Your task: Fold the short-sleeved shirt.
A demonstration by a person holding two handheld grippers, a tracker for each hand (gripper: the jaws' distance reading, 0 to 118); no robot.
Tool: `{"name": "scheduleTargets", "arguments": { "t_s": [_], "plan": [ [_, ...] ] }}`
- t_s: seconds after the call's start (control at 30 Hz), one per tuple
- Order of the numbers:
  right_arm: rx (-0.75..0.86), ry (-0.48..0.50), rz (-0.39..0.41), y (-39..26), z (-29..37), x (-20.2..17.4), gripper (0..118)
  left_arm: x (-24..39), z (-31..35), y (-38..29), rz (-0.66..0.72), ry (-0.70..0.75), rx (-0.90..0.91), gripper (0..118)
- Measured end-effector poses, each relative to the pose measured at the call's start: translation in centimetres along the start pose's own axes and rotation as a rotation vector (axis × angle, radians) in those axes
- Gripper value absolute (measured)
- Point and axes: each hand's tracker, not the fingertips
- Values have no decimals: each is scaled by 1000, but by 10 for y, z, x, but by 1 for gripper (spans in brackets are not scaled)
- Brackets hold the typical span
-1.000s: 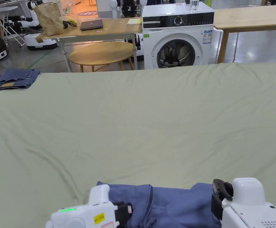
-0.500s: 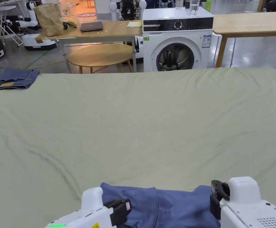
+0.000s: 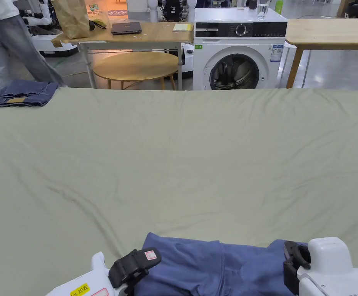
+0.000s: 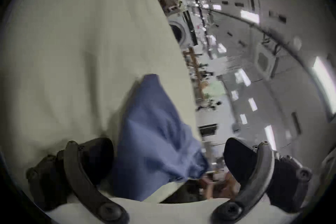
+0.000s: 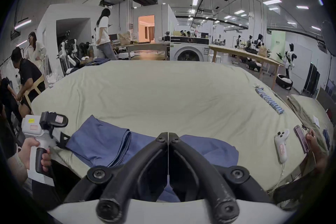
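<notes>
The blue short-sleeved shirt (image 3: 213, 266) lies crumpled at the near edge of the green-sheeted table (image 3: 182, 154), with a folded flap on its left side (image 5: 101, 140). My left gripper (image 3: 136, 264) sits at the shirt's left end. In the left gripper view (image 4: 167, 153) its jaws stand wide open, with blue cloth (image 4: 154, 128) between them and touching neither. A hand holds that gripper (image 5: 60, 129). My right gripper (image 3: 293, 262) hovers over the shirt's right part. Its jaws (image 5: 168, 134) meet tip to tip, and I see no cloth pinched between them.
Folded jeans (image 3: 20, 94) lie at the table's far left corner. On the right edge are a row of small blue cylinders (image 5: 269, 100), a white controller (image 5: 281, 144) and a phone (image 5: 301, 138) under a hand. A washing machine (image 3: 238, 58), wooden tables and several people stand beyond.
My left gripper has rolled and sunk toward the bottom edge, its jaw now pointing up and right. A person has walked in at the far left. The camera shifted slightly.
</notes>
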Motion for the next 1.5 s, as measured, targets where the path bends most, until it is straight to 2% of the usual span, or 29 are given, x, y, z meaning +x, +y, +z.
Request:
{"name": "scheduleTargets", "arguments": {
  "t_s": [0.03, 0.07, 0.1, 0.13, 0.17, 0.27, 0.33, 0.47, 0.53, 0.67, 0.83, 0.93, 1.03, 1.17, 1.2, 1.23, 1.27, 1.3, 1.37, 1.43, 1.5],
  "plan": [
    [0, -2, 3, 1, 1, -1, 0, -1, -8, 0, 28, -23, 9, 107],
    [0, -5, 7, 1, 2, -2, 0, 0, -12, -2, 59, -32, 26, 83],
    [0, -7, 11, 2, 2, -2, 0, -5, -19, -3, 102, 14, 31, 31],
    [-1, -9, 12, 2, 2, -2, 0, -7, -26, -5, 127, 105, 26, 11],
    [0, -11, 13, 2, 2, -2, 0, -9, -30, -8, 113, 166, 21, 11],
    [2, -21, 13, 4, 5, 0, 0, 2, -18, -8, 45, 128, 62, 10],
    [9, -26, 19, 5, 8, 1, 0, 16, -1, -4, -64, 204, 91, 9],
    [17, -34, 20, 7, 9, 4, 0, 30, 46, 21, -156, 298, 220, 9],
    [20, -32, 19, 7, 9, 4, 0, 47, 67, 33, -272, 390, 255, 9],
    [20, -28, 13, 5, 6, 6, 0, 95, 72, 30, -492, 467, 267, 9],
    [21, -31, -11, 1, 7, 17, 0, 173, 6, -36, -902, 472, 155, 9],
    [23, -43, -25, -3, 12, 30, 0, 196, -53, -94, -1125, 491, 44, 9],
    [27, -70, -31, -8, 17, 45, 0, 188, -115, -148, -1340, 629, -96, 9],
    [30, -98, -58, -11, 26, 66, 0, 149, -171, -191, -1485, 759, -216, 9],
    [30, -104, -61, -12, 28, 71, 0, 143, -178, -195, -1494, 790, -224, 12],
    [32, -107, -60, -12, 29, 75, 0, 142, -181, -194, -1472, 789, -215, 21],
    [35, -111, -58, -12, 30, 78, 0, 146, -175, -188, -1427, 767, -219, 44],
    [37, -112, -54, -12, 31, 81, 0, 154, -169, -183, -1358, 717, -197, 80],
    [42, -109, -51, -11, 30, 85, 0, 178, -147, -165, -1205, 580, -136, 76],
    [43, -97, -57, -10, 29, 87, 0, 208, -119, -138, -994, 379, -71, 92],
    [42, -86, -65, -12, 26, 88, 0, 218, -97, -116, -884, 295, -5, 92]
  ]
}}
